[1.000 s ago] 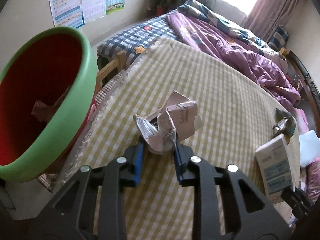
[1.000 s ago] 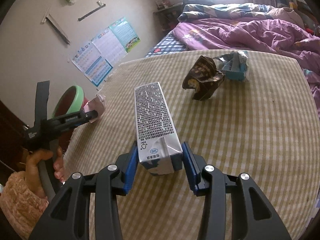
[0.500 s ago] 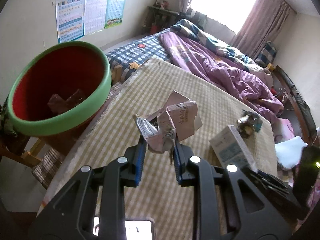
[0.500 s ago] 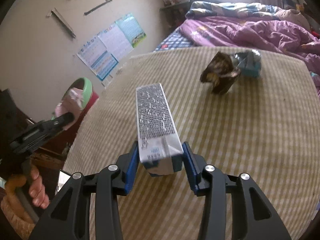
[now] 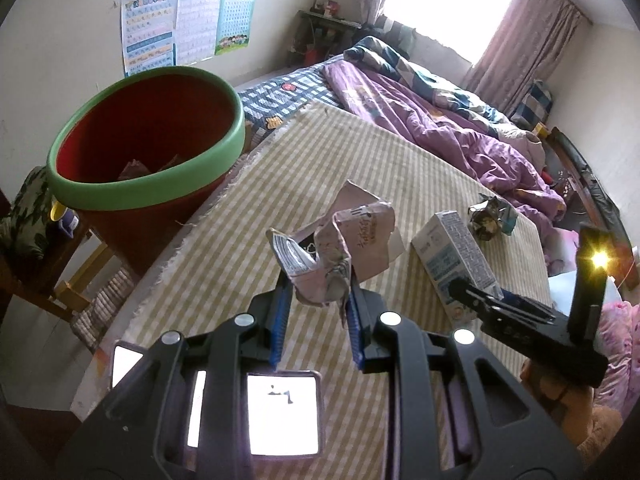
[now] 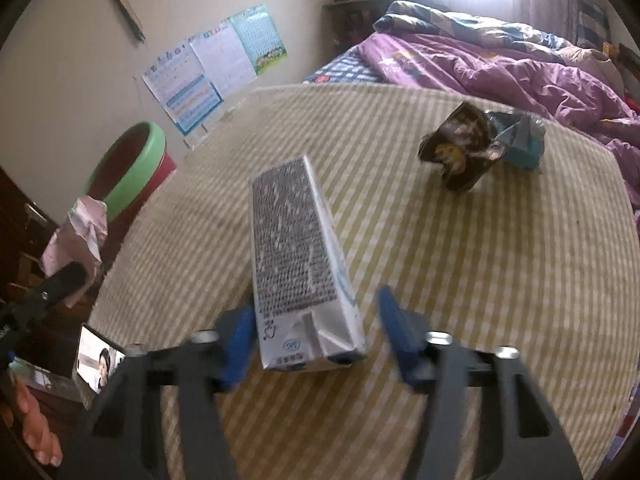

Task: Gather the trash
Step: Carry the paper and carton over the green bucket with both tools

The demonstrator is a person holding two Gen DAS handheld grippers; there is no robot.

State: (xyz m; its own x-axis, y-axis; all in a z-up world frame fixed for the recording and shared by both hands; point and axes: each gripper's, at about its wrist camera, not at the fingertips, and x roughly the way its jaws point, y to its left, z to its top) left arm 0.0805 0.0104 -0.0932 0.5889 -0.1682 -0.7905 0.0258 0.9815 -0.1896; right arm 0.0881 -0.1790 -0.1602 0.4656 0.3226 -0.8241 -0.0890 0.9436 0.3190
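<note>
A crumpled pink wrapper (image 5: 336, 248) is pinched in the left claw (image 5: 316, 312), with the bin (image 5: 152, 184) up-left; release over it is required next. The carton (image 6: 296, 264) lies between the right claw's (image 6: 316, 332) spread jaws, ungripped.

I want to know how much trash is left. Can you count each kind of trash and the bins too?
Crumpled wrappers: 3 (pink, brown, blue)
Milk cartons: 1
Bins: 1
Total: 5
</note>
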